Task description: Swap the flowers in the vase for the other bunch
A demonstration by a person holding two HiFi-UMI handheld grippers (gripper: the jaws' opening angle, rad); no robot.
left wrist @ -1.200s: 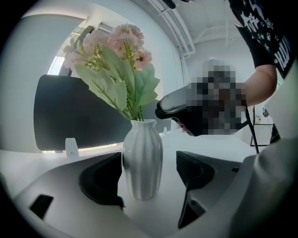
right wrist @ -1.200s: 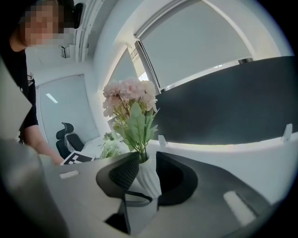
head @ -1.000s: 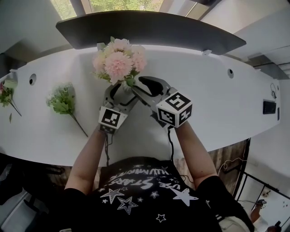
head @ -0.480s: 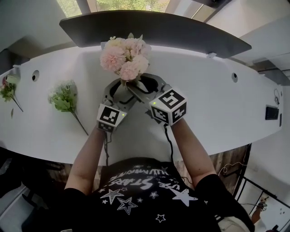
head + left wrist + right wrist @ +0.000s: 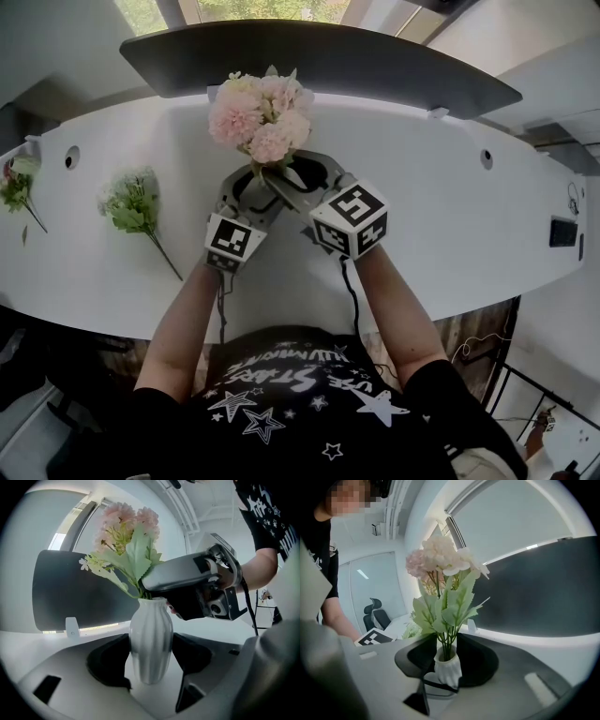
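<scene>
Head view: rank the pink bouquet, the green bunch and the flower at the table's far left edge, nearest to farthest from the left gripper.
1. Pink bouquet: just beyond the left gripper, whose jaws are closing on the white vase holding it.
2. Green bunch: lying off to its left.
3. Far-left flower: farther left still, beyond the green bunch.

The left gripper (image 5: 151,660) is closing its fingers (image 5: 108,660) around the vase (image 5: 151,634), which is filling the space between them and leaving no gap either side. The right gripper (image 5: 447,658) is gripping the pink bunch (image 5: 261,117) at the vase mouth, blocking any approach from above. A dark panel (image 5: 375,66) is walling off the far edge. A green bunch (image 5: 131,202) is lying well left, while the tabletop (image 5: 450,206) is lying open on the right.
</scene>
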